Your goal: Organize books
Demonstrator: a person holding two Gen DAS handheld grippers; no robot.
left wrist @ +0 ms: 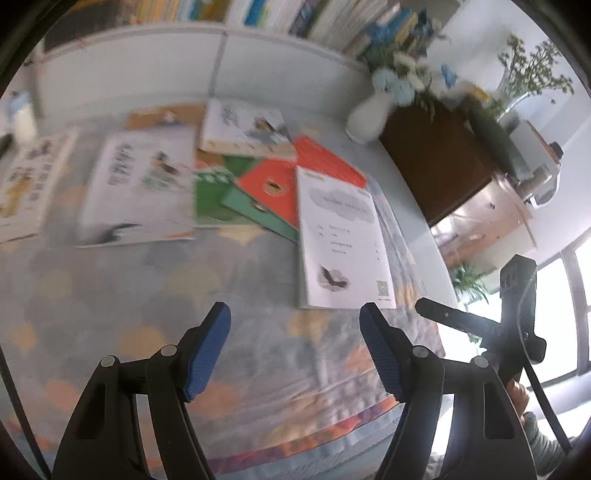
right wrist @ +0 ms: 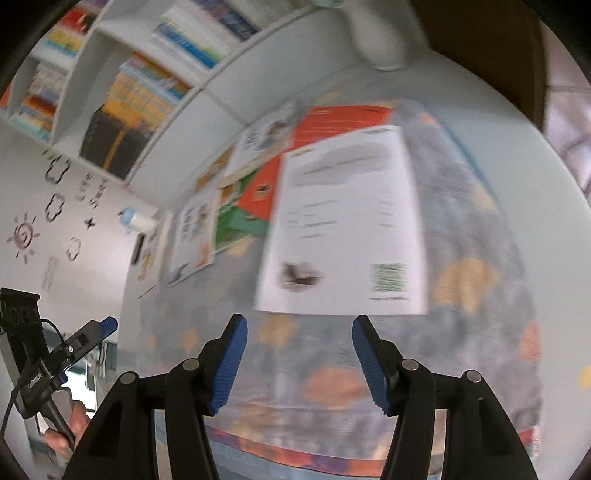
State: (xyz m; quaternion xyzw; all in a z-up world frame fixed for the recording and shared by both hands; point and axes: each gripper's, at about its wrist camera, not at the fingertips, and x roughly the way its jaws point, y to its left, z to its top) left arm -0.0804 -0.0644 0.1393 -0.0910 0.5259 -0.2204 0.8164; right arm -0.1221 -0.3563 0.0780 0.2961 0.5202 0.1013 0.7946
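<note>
Several thin books lie scattered on a patterned cloth over a white table. Nearest is a white book with a bird picture, also in the right wrist view. It overlaps orange books and a green book. More white picture books lie to the left. My left gripper is open and empty, hovering just short of the white book's near edge. My right gripper is open and empty, also just before that book. The right gripper also shows in the left wrist view.
A white bookshelf packed with books runs along the back. A white vase with flowers stands at the table's back right, beside a dark wooden cabinet. A bottle stands at the far left edge.
</note>
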